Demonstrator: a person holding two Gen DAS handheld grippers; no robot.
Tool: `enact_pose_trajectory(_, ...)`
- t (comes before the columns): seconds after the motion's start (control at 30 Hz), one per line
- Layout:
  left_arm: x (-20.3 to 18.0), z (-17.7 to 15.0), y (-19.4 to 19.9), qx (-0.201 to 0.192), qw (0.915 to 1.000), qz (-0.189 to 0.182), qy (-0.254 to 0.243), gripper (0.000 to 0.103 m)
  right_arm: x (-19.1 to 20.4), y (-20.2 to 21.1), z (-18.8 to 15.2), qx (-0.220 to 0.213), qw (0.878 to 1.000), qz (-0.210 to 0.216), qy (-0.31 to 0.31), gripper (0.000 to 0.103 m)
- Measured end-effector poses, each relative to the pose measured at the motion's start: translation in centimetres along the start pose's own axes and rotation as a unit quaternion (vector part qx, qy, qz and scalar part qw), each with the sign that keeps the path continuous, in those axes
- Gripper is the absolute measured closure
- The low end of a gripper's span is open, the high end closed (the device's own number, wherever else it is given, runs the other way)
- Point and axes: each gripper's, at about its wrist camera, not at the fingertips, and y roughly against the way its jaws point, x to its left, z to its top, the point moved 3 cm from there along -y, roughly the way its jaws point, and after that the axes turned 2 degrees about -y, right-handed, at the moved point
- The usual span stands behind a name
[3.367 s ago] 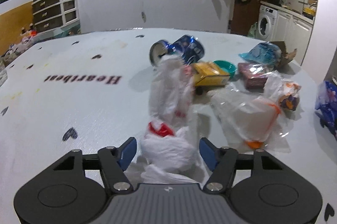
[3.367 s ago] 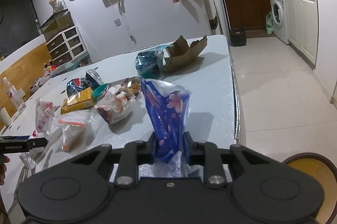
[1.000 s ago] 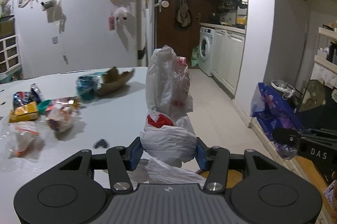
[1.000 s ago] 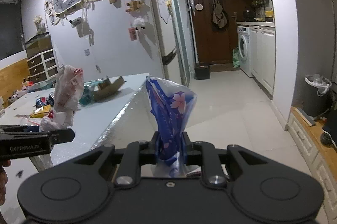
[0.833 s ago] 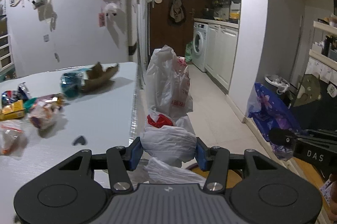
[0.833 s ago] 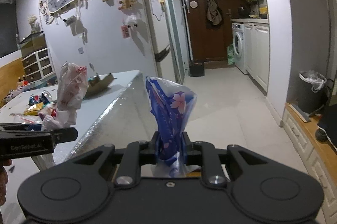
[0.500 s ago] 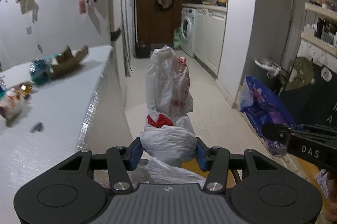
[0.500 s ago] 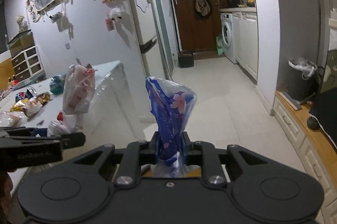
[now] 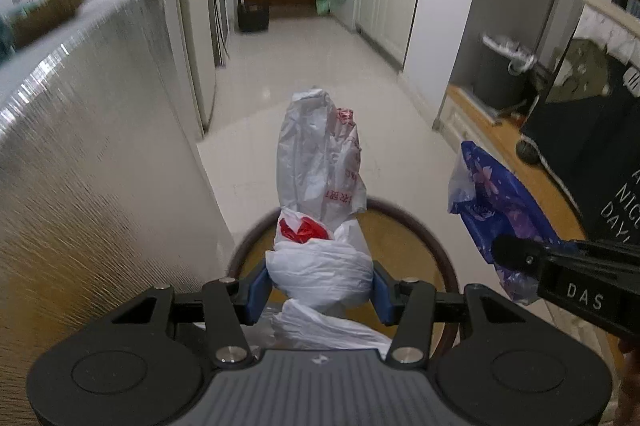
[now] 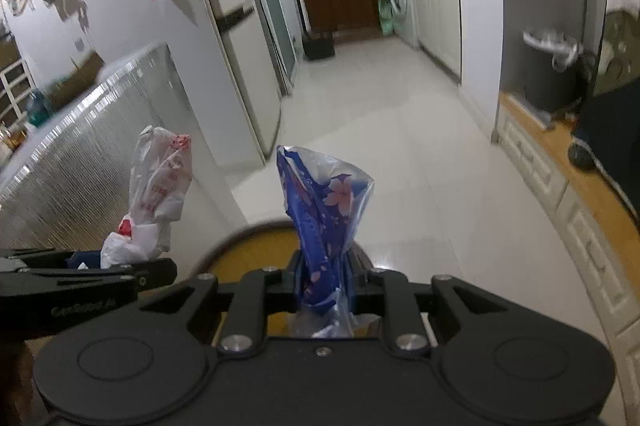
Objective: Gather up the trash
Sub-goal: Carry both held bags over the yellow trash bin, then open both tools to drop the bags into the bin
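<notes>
The white plastic bag (image 9: 320, 266), soft, light and slippery, is clamped at its bunched middle by the left hand-held gripper (image 9: 318, 286) above the round bin (image 9: 436, 246); the blue flowered bag (image 10: 324, 226) is pinched by the right hand-held gripper (image 10: 324, 290).

Round bin (image 9: 438, 246) on tiled floor (image 9: 304, 66)

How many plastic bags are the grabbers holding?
2. The white bag is pinched in the left gripper; the blue flowery bag is pinched in the right gripper. No others show.
</notes>
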Motion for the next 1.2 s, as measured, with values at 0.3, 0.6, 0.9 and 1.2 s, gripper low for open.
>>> enact_pose_trajectory(0.3,0.8,-1.8,-6.7,0.066,0.9977,-0.007,0.012,0.051,-0.6,-5.5,-2.1,0.06,0.998,0.004,-0.026,0.082)
enact_pose_trajectory(0.6,2.0,-2.6,-10.8,0.111,0.9935,-0.018,0.018,0.051,0.3,-9.7,-2.4,0.105,0.994,-0.005,-0.022,0.081)
enact_pose_trajectory(0.9,2.6,-3.0,-13.1,0.145,0.9888,-0.035,0.012,0.05,1.6,-13.0,-2.2,0.142,0.99,-0.018,-0.011,0.079)
enact_pose_trajectory(1.2,3.7,-3.0,-14.0,0.149,0.9883,-0.028,0.013,0.033,2.1,-14.5,-1.5,0.149,0.988,-0.025,0.007,0.069)
